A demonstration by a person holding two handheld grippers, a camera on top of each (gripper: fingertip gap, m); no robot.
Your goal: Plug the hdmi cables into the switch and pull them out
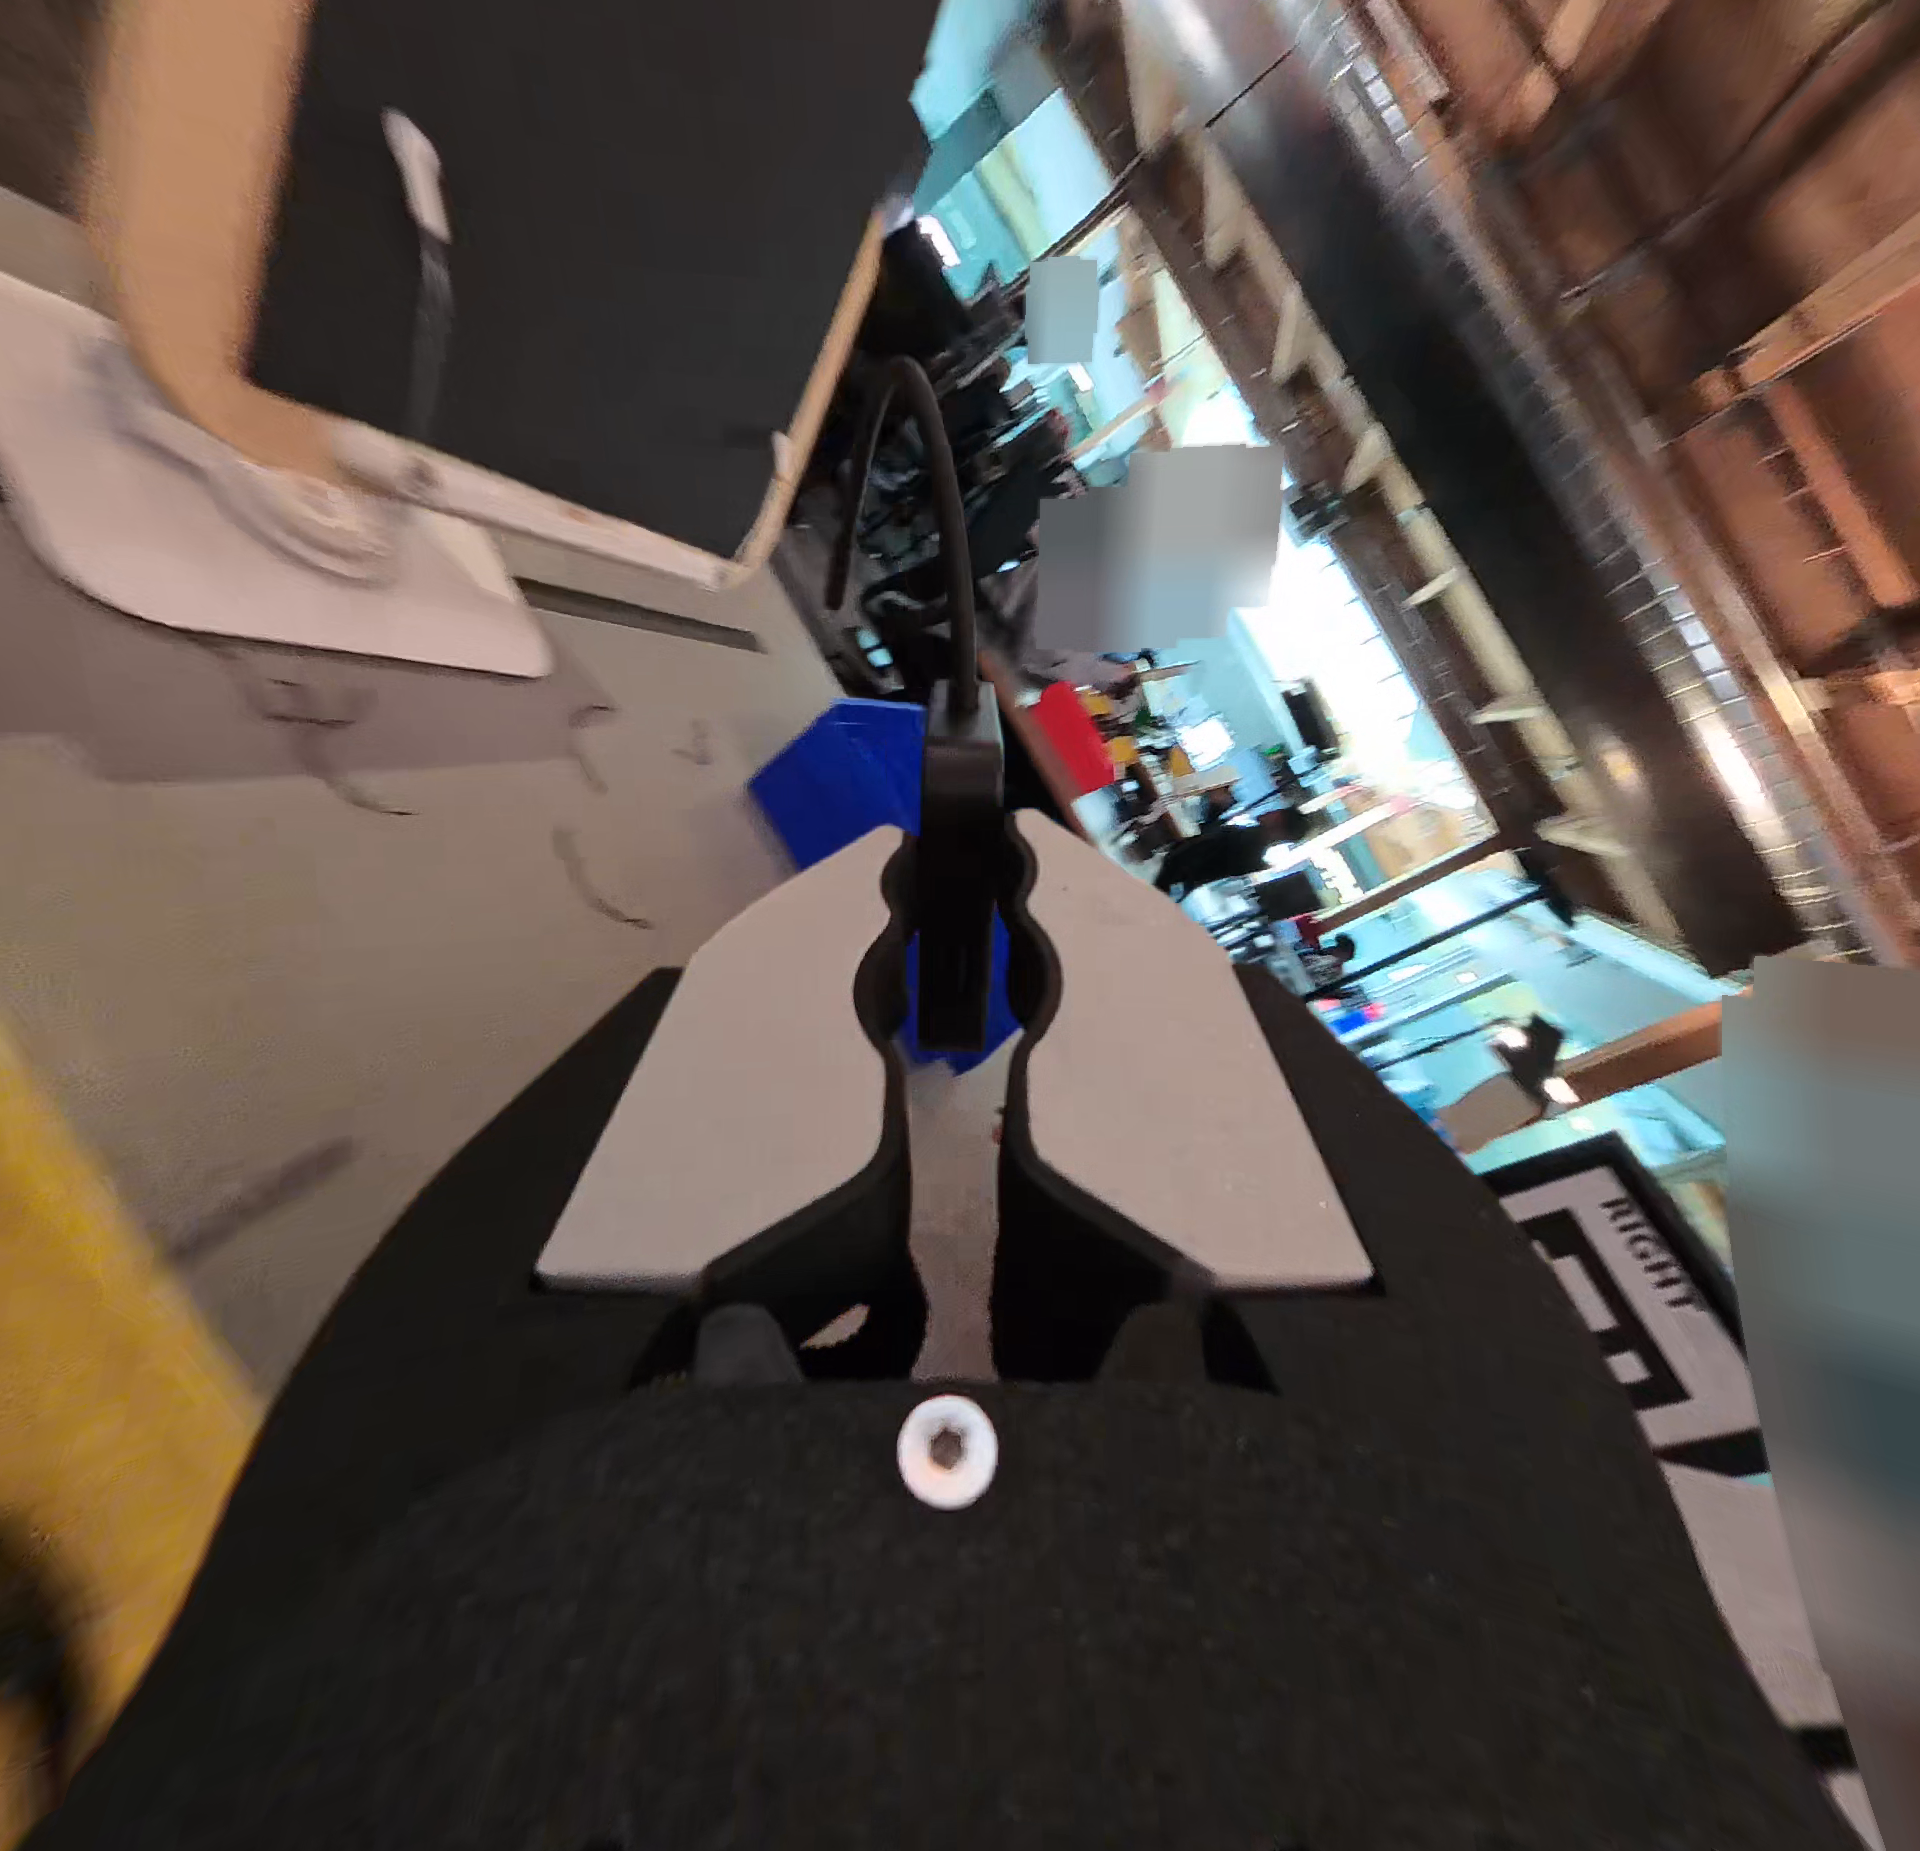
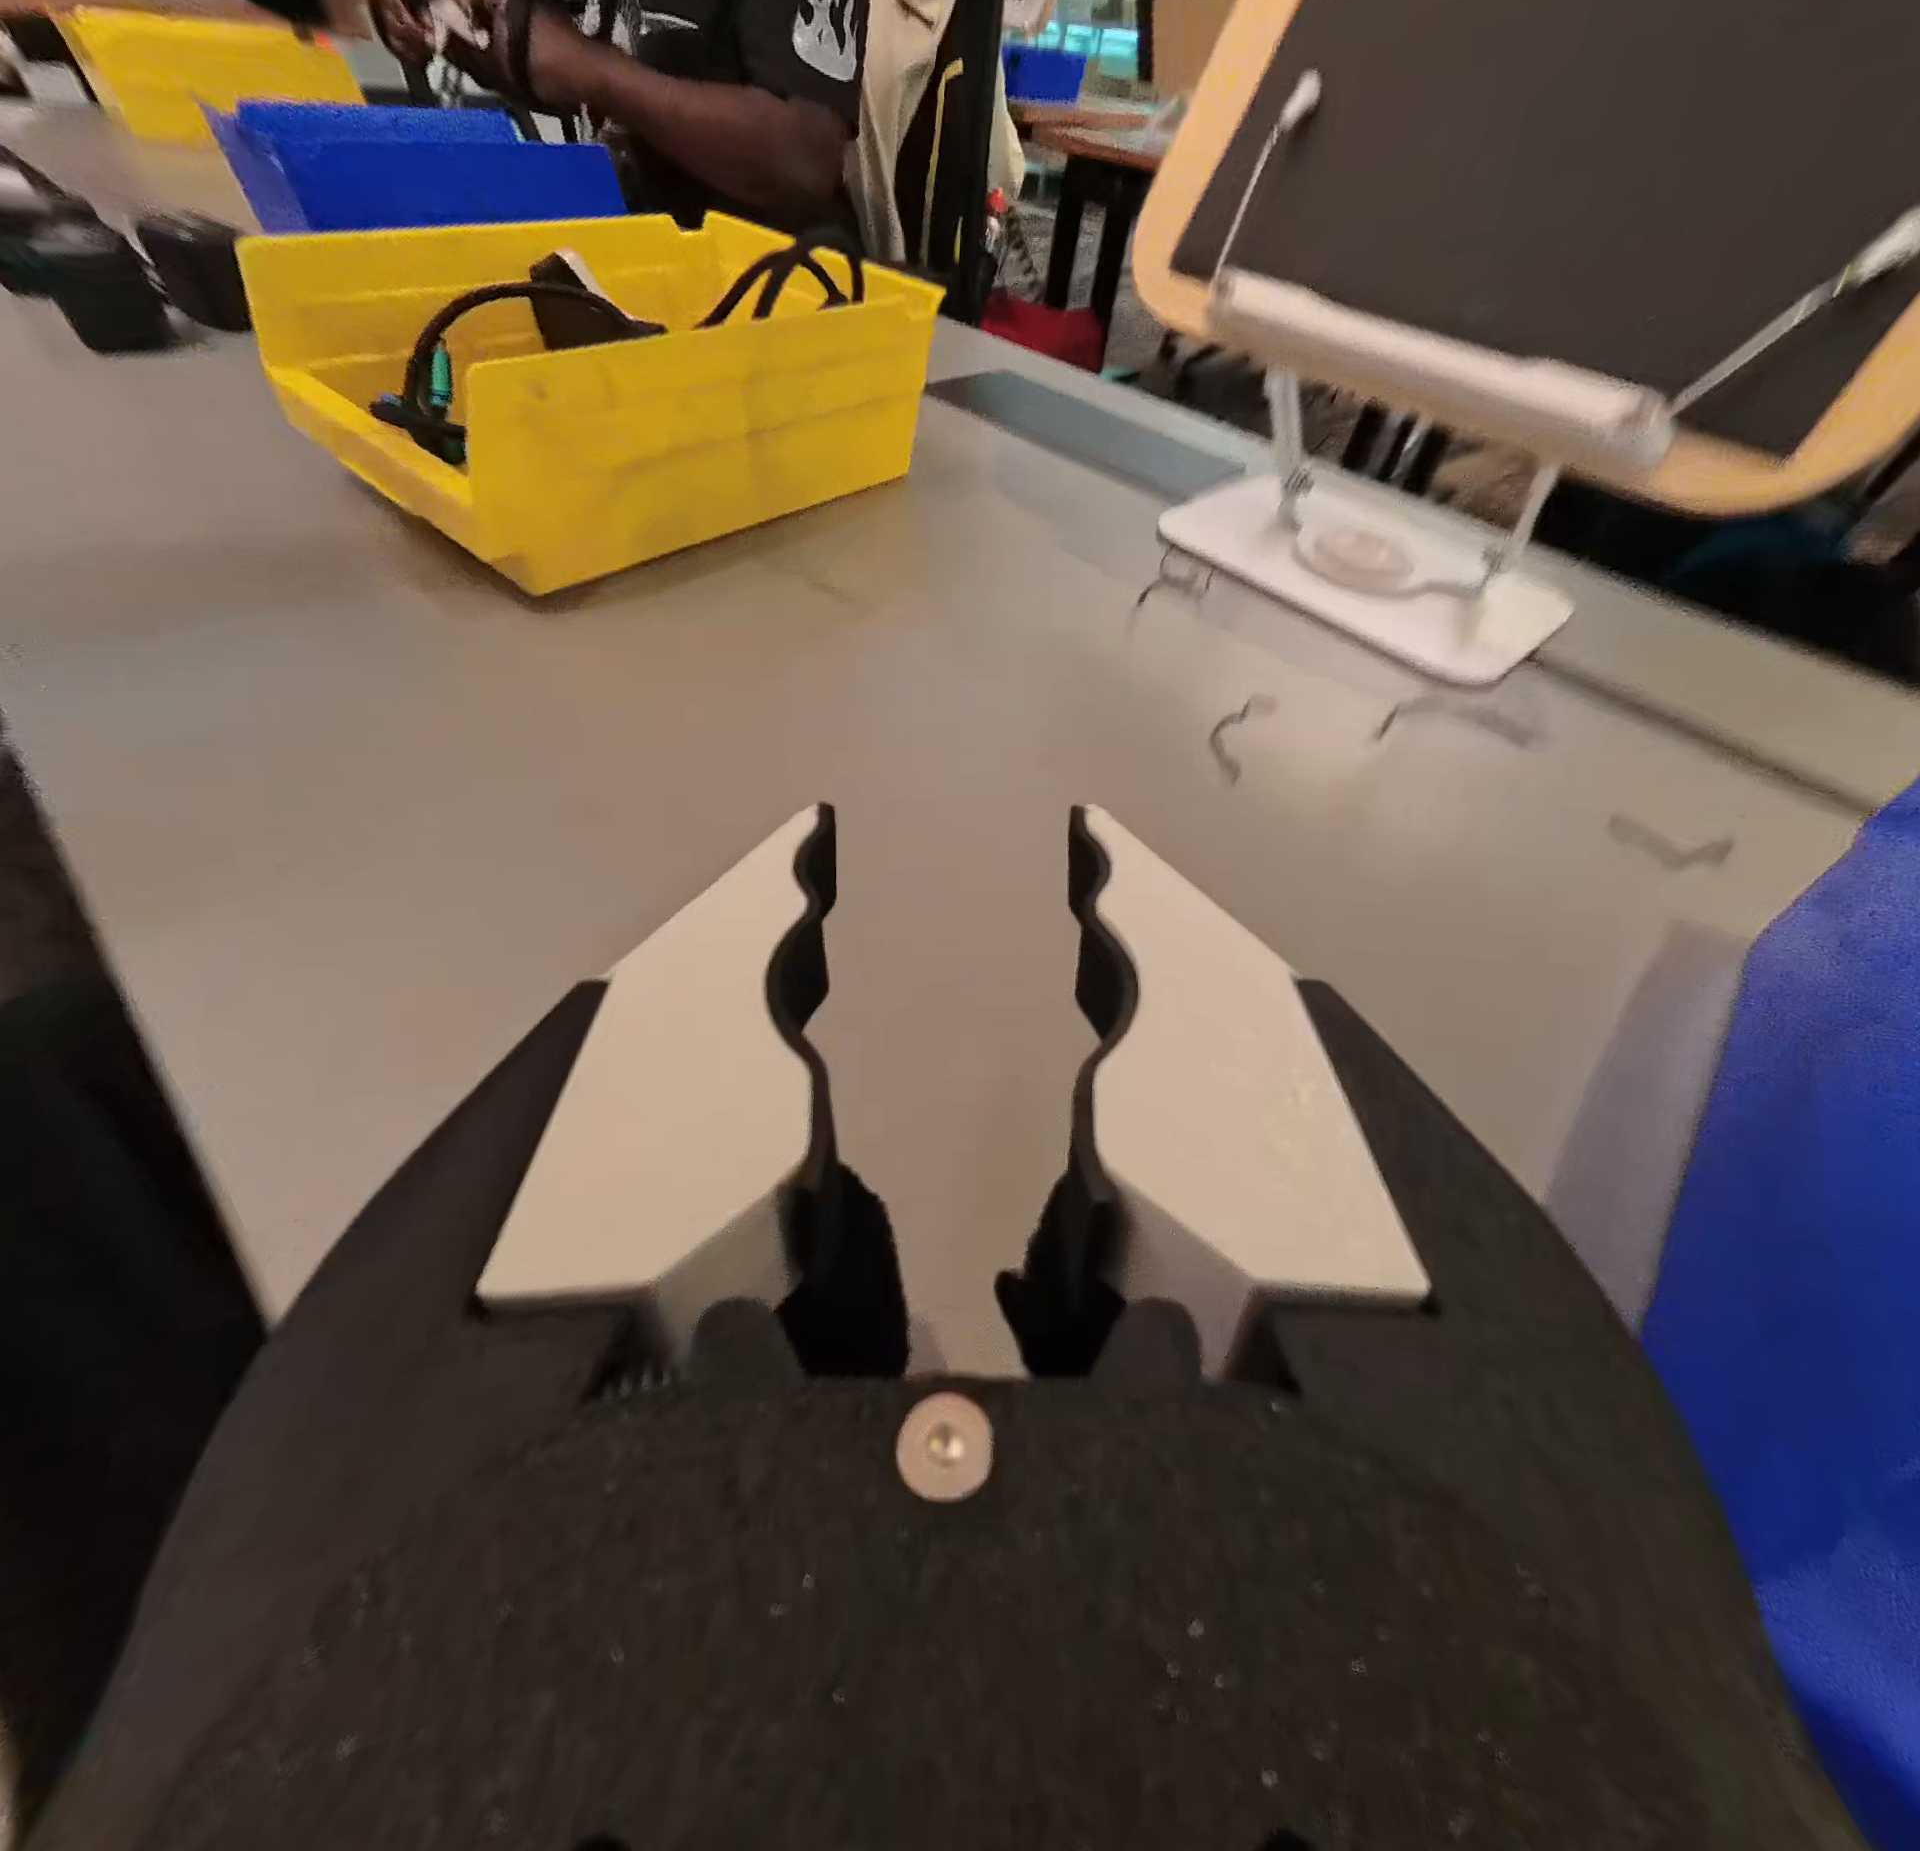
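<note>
Left claw (image 1: 961, 866) clamps HDMI plug (image 1: 961, 835) lengthwise (tip seemingly inward).

A matte grey desk (image 2: 644, 762) fills the foreground, and near its far right edge a dark board with a rounded pale wooden frame (image 2: 1558, 170) tilts on a white flat-based metal stand (image 2: 1382, 596). Beyond the far edge stand brown wooden tables (image 2: 1091, 139). In the tilted left wrist view, a ceiling of reddish-brown wooden beams (image 1: 1662, 243) runs above bright windows (image 1: 1340, 648).
</note>
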